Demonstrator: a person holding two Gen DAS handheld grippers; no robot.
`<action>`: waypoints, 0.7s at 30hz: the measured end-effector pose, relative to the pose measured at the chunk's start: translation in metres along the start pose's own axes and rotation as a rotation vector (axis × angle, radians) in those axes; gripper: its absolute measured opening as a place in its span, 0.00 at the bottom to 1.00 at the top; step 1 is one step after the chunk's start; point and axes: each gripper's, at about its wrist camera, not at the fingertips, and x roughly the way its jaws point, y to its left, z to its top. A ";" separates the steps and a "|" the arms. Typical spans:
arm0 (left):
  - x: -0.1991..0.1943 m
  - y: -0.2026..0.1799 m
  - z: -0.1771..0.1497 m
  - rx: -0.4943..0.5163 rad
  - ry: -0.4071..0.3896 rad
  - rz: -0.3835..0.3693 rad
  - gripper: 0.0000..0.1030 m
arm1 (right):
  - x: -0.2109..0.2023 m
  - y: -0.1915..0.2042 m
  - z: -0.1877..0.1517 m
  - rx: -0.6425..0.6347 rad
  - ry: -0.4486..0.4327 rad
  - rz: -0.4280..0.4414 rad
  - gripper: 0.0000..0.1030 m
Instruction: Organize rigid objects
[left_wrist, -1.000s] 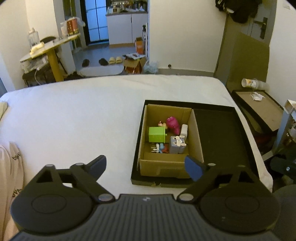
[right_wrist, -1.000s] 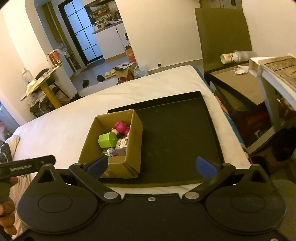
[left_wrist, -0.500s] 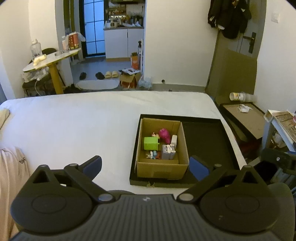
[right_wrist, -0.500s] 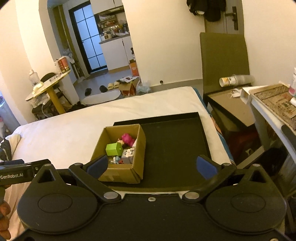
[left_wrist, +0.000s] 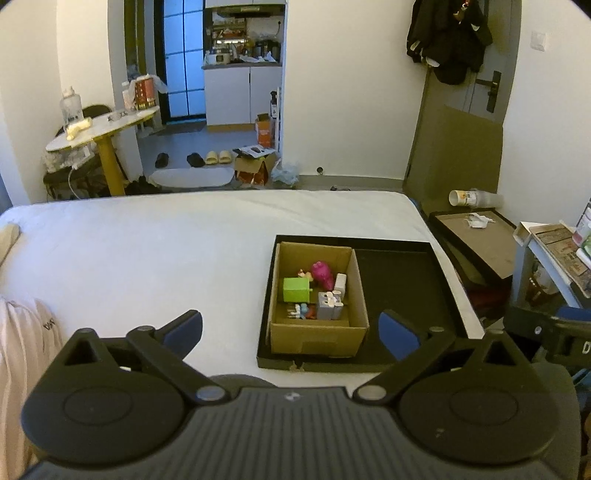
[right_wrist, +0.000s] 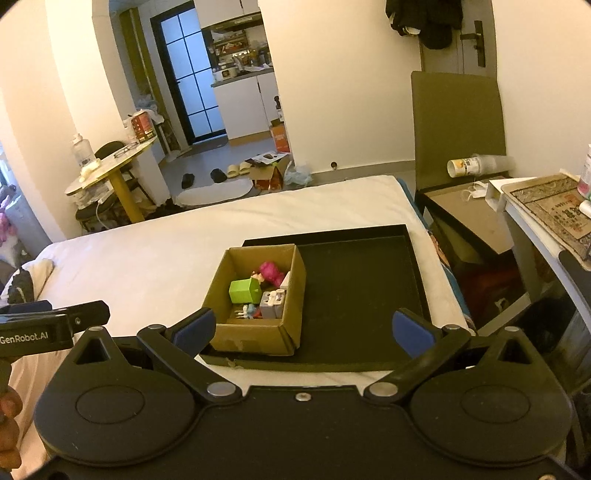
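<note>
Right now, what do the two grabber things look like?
Both are black plastic. Each gripper, left gripper and right gripper, has two round discs, slanted arms with silver screws, and jaws tipped with blue pads. The left one's base is ribbed; its side reads "GenRobot.AI" in white.

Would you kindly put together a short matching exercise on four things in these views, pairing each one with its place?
Things:
1. green block
2. cardboard box
3. black tray
4. paper cup

Places:
A. on the white bed
B. on its side on the brown-topped stand past the bed
C. inside the cardboard box
D. in the left part of the black tray

Pairs: 1-C, 2-D, 3-A, 4-B
</note>
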 end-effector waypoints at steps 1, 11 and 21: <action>-0.001 0.001 0.000 -0.007 0.004 -0.006 0.98 | -0.001 0.000 -0.002 -0.004 0.000 -0.001 1.00; -0.008 -0.001 -0.002 -0.010 0.011 -0.009 0.98 | -0.004 0.004 -0.004 -0.013 0.000 -0.009 1.00; -0.004 0.001 -0.001 -0.025 0.025 -0.017 0.98 | -0.001 0.003 -0.003 -0.017 0.008 -0.010 1.00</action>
